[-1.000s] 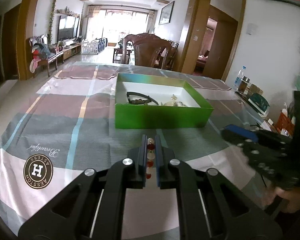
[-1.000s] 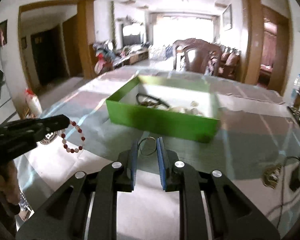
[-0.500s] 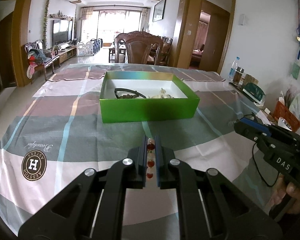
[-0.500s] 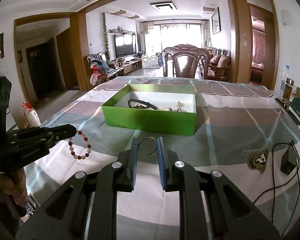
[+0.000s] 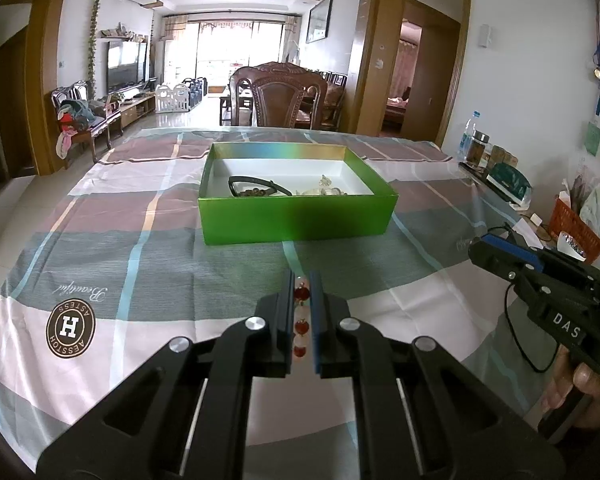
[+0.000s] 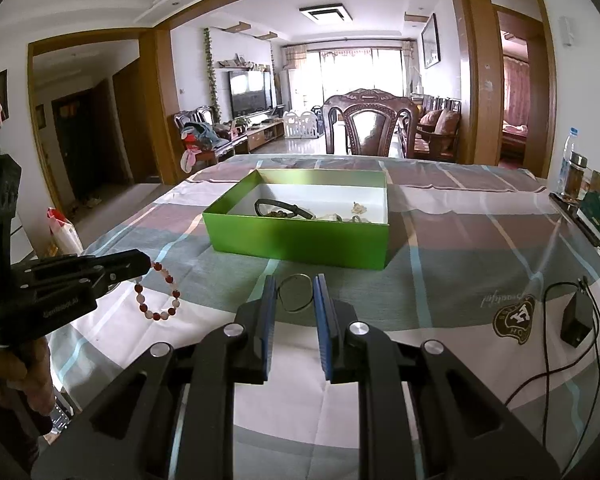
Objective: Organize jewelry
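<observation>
Left gripper [image 5: 302, 280] pinches limp bead bracelet [image 6: 158, 294]; right gripper [image 6: 295, 280] pinches thin stiff ring [image 6: 295, 293]; both near green box [image 5: 296, 222].

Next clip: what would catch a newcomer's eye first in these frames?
First the bright green box, open in the middle of the plaid tablecloth, with a few jewelry pieces already lying inside. Then the two black tools in front of it, each shut on a piece: the left tool dangles a red-and-white bead bracelet above the cloth, and the right tool pinches a thin wire ring.
</observation>
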`<state>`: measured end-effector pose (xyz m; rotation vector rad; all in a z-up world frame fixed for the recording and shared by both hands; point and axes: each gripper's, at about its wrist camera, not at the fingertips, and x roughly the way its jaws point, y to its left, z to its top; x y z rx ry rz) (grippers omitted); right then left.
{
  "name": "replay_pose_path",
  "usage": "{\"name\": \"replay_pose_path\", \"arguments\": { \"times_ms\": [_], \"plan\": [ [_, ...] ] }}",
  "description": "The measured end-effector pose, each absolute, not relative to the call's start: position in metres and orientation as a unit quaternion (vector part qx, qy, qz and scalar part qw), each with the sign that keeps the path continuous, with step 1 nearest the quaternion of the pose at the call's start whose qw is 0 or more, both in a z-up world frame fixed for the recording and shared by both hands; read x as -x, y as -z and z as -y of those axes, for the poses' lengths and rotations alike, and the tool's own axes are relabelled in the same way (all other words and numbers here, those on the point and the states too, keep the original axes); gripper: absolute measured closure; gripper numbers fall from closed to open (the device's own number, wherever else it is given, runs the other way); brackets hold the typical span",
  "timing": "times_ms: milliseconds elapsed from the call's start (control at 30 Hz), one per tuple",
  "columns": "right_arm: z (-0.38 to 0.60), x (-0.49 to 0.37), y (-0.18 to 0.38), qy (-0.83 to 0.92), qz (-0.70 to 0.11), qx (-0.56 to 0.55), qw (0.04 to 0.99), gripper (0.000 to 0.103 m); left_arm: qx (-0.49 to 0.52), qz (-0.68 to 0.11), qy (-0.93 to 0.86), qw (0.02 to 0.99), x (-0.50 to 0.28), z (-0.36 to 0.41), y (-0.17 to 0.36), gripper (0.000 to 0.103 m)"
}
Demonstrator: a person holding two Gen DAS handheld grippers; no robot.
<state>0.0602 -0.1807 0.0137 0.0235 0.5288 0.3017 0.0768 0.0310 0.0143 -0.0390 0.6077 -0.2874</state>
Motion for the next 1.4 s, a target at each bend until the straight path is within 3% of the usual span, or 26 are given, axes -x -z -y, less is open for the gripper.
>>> {"name": "replay_pose_path", "arguments": {
  "times_ms": [567, 800, 967, 1000, 1033, 1133, 1200, 1267, 1333, 1400],
  "plan": [
    [0.18, -0.09, -0.024, -0.159, -0.26, -0.009, 0.953, 0.084, 0.017, -0.288, 0.15, 0.946, -0.098, -0.03, -0.032, 0.096],
    [0.172, -0.186, -0.048, -0.156, -0.26, -0.013, 0.953, 0.084, 0.02, -0.29, 0.158, 0.944, -0.188, -0.02, -0.064, 0.095],
    [0.164, -0.273, -0.025, -0.137, -0.291, -0.033, 0.946, 0.083, 0.021, -0.316, 0.126, 0.94, -0.271, -0.012, -0.052, 0.095],
    [0.164, -0.284, -0.018, -0.127, -0.294, -0.03, 0.947, 0.068, 0.018, -0.334, 0.119, 0.935, -0.291, -0.01, -0.04, 0.086],
    [0.164, -0.291, -0.012, -0.118, -0.299, -0.023, 0.947, 0.044, 0.019, -0.35, 0.115, 0.929, -0.302, -0.007, -0.033, 0.059],
    [0.169, -0.296, 0.003, -0.109, -0.307, -0.05, 0.944, 0.037, 0.037, -0.363, 0.1, 0.926, -0.31, -0.012, -0.011, 0.03],
    [0.178, -0.282, 0.0, -0.116, -0.302, -0.07, 0.944, 0.035, 0.038, -0.356, 0.096, 0.929, -0.301, -0.014, -0.009, 0.019],
    [0.188, -0.255, -0.011, -0.124, -0.283, -0.088, 0.947, 0.033, 0.048, -0.332, 0.092, 0.938, -0.274, -0.024, -0.017, 0.018],
    [0.197, -0.223, -0.022, -0.124, -0.255, -0.09, 0.955, 0.025, 0.052, -0.292, 0.081, 0.952, -0.239, -0.032, -0.03, 0.006],
    [0.203, -0.179, -0.032, -0.124, -0.223, -0.082, 0.963, 0.013, 0.042, -0.248, 0.066, 0.965, -0.196, -0.038, -0.042, 0.004]
  ]
}}
